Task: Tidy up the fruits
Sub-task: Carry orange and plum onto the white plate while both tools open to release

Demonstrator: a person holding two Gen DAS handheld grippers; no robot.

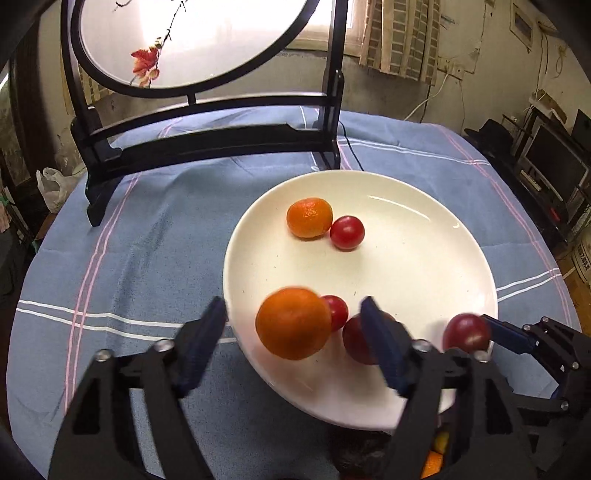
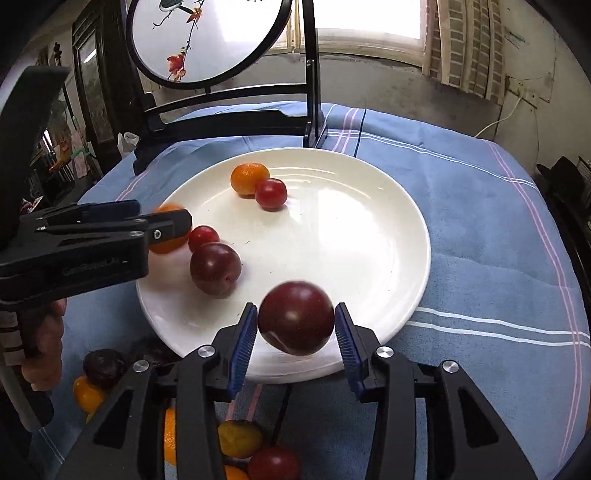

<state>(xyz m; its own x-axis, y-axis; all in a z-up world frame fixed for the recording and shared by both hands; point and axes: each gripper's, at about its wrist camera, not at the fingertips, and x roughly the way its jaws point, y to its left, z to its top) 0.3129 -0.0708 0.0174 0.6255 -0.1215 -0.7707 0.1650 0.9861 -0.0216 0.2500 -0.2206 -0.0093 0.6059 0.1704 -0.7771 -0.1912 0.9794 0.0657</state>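
My left tongs stand spread around a round orange mandarin, pads clear of it, over the white ceramic plate's near rim; my right tongs bracket a dark red plum, contact unclear; loose fruit lies beneath them on blue striped cloth.

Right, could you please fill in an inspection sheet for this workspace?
Surface: blue striped cloth, wrinkled.
Job's things: white plate holds an orange, two tomatoes and a plum; loose fruit lies on the cloth in front of it.
Clutter: painted screen on a black stand behind the plate.
Grippers: left gripper jaws open around a second orange; right gripper jaws open, a second plum between them.
Cables: black cable beside the stand.
Surroundings: window, curtain.
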